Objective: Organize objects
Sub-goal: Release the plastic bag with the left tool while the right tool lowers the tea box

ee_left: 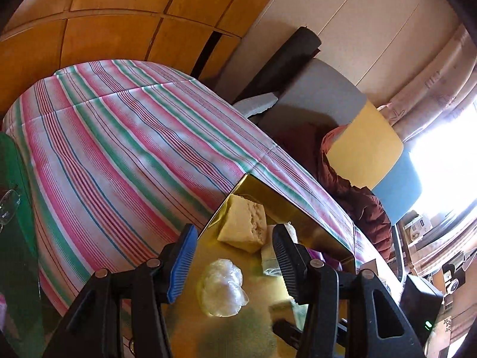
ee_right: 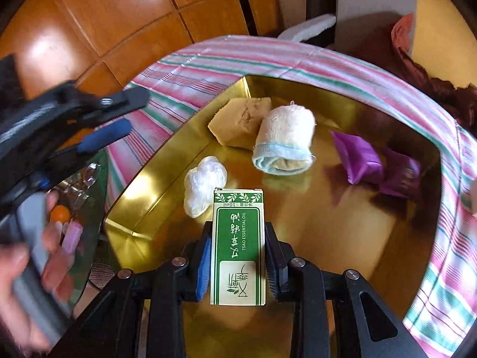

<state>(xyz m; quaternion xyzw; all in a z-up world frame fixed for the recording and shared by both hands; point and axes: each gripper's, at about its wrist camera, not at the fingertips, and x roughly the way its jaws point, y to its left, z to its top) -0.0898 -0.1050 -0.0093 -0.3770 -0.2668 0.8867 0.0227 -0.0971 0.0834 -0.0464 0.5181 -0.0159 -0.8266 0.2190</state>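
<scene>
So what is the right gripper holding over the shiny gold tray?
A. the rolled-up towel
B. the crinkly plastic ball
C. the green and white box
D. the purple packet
C. In the right wrist view the right gripper is shut on the green and white box, while the towel, purple packet and plastic ball lie in the gold tray.

Strong daylight pours in from the window (ee_left: 447,161) at three o'clock in the left wrist view, blown out to pure white. The gold tray (ee_right: 342,214) mirrors it in warm glare, with bright patches at five and eight o'clock in the right wrist view. The wooden wardrobe doors (ee_right: 98,15) carry soft sheen. The left hand-held gripper (ee_right: 119,113) at nine o'clock is smeared by motion blur. Both views bend hard and darken toward their round edges.
</scene>
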